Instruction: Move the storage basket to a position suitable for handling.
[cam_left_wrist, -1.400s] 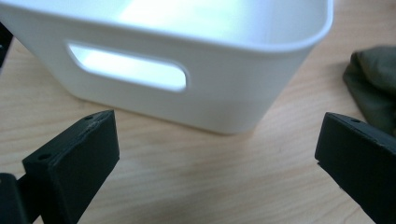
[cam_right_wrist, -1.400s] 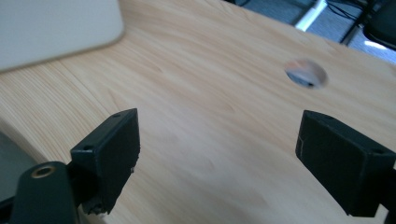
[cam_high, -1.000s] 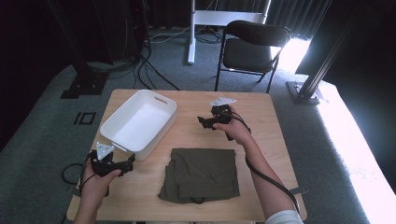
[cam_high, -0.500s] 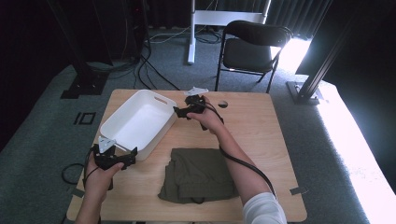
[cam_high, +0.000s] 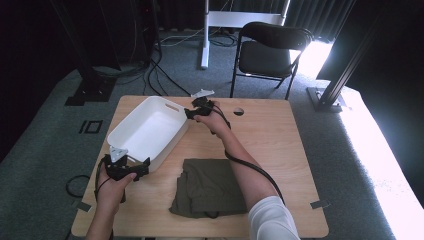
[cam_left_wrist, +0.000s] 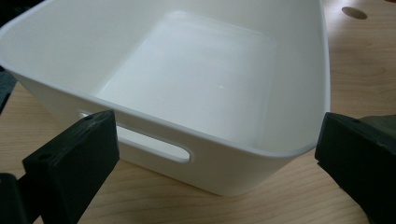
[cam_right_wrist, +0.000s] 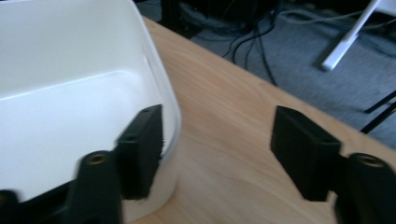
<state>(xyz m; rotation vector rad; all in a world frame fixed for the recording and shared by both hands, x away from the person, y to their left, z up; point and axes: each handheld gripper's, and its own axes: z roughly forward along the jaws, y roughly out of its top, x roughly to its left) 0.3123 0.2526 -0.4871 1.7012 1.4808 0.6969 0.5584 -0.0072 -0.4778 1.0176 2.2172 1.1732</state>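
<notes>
A white plastic bin (cam_high: 145, 131) lies slantwise on the left half of the wooden table (cam_high: 280, 150), and it holds nothing. A folded olive cloth (cam_high: 207, 187) lies flat near the front middle. My right gripper (cam_high: 190, 114) is at the bin's far right corner. In the right gripper view, the right gripper (cam_right_wrist: 217, 126) straddles the bin wall (cam_right_wrist: 170, 100), one jaw inside and the other well clear outside. Its jaws have just been closing, and the wall is between them. My left gripper (cam_high: 144, 166) stands open at the bin's near end, facing the bin's handle slot (cam_left_wrist: 154, 145).
A round hole (cam_high: 238, 111) is in the tabletop behind the right hand. A black folding chair (cam_high: 267, 52) stands beyond the table's far edge. Cables and a stand base (cam_high: 90, 92) lie on the grey carpet at the left.
My right gripper has travelled left along the far side of the table and reached the bin's far corner. The left gripper has stayed by the bin's near end.
</notes>
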